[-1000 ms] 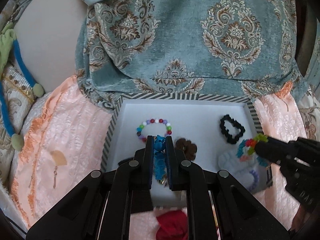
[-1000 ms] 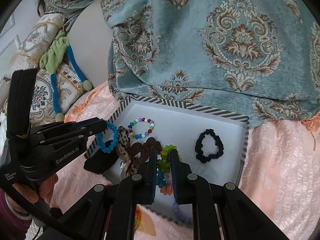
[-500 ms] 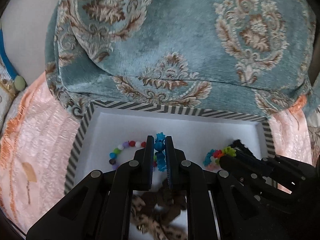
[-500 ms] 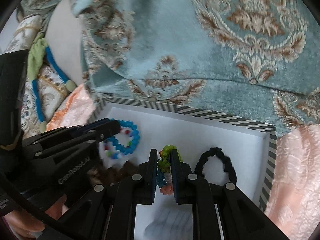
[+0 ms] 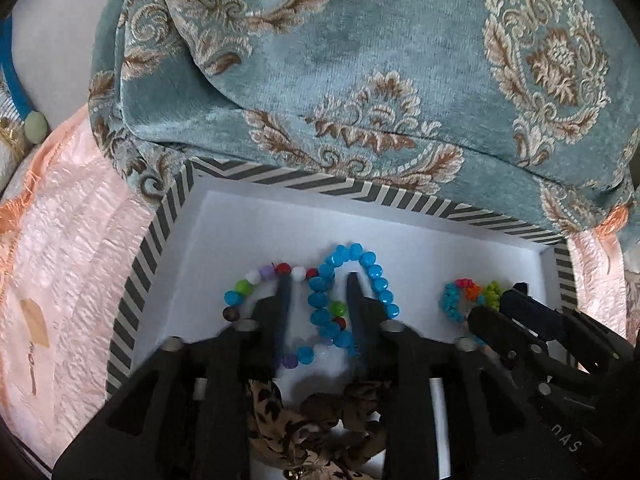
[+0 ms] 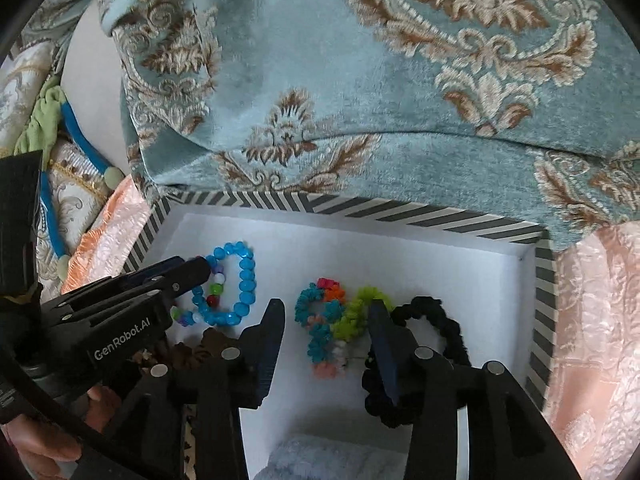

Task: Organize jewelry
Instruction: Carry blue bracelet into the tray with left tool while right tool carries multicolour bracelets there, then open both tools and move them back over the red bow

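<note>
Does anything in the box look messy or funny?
A little. The blue bead bracelet lies across the rainbow bead bracelet instead of beside it, so they could tangle. The colorful coil bracelet lies twisted, touching the black scrunchie. Nothing looks broken or spilled outside the striped box.

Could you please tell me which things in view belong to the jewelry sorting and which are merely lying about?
Part of the job:
striped box
blue bead bracelet
multicolour bead bracelet
multicolour scrunchie
black scrunchie
leopard scrunchie

Lying about:
teal patterned cushion
peach bedspread
blue cord
</note>
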A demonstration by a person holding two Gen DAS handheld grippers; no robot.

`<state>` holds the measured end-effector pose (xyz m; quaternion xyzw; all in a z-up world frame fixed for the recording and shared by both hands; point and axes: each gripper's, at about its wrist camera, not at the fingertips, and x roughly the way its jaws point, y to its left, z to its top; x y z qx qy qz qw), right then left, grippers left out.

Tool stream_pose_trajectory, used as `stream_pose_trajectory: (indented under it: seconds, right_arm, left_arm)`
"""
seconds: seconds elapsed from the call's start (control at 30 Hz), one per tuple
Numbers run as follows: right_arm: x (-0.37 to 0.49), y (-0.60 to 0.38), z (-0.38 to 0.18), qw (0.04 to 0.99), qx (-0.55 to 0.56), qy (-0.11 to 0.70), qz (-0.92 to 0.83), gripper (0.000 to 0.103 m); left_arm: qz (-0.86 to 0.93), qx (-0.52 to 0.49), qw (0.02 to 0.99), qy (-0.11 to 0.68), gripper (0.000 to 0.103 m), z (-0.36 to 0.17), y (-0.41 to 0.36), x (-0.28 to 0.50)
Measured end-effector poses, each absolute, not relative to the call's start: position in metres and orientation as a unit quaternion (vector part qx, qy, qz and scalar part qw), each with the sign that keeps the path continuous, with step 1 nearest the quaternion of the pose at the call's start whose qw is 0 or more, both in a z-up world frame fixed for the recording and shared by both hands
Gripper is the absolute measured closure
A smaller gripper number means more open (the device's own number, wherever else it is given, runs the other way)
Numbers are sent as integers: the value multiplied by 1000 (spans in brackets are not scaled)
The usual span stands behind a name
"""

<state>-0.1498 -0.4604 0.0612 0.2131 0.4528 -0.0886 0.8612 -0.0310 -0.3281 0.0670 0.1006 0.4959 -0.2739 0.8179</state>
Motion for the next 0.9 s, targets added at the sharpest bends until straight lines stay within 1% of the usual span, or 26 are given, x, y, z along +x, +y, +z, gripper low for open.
stream_pose_trajectory:
  seconds: [0.1,0.33,0.43,0.5,0.57,0.8,0.9]
  right_arm:
    - [-157,-460,70,864,213,448,-90,62]
    - [-177,-445,95,876,187,433,-102,60]
    - [-187,-437,105,879,176,429,-107,59]
    - [-192,-431,109,880,171,429,-109,59]
    - [-199,-424,114,881,164,430,-111,59]
    - [-232,-400,129,884,142,430,-116,59]
    - [-245,-391,135,887,126,429,-120,55]
  left_arm:
    - [-276,86,817,499,62,70,-319,-33]
    - [-278,84,821,492,61,86,-291,-51]
    - [-284,82,825,483,55,101,-280,-63]
    - [-287,80,827,477,48,107,-279,-72]
    - [-293,76,828,472,45,116,-270,-82]
    - [-302,89,830,459,45,129,-240,-115]
    - [-307,96,830,457,45,131,-227,-133]
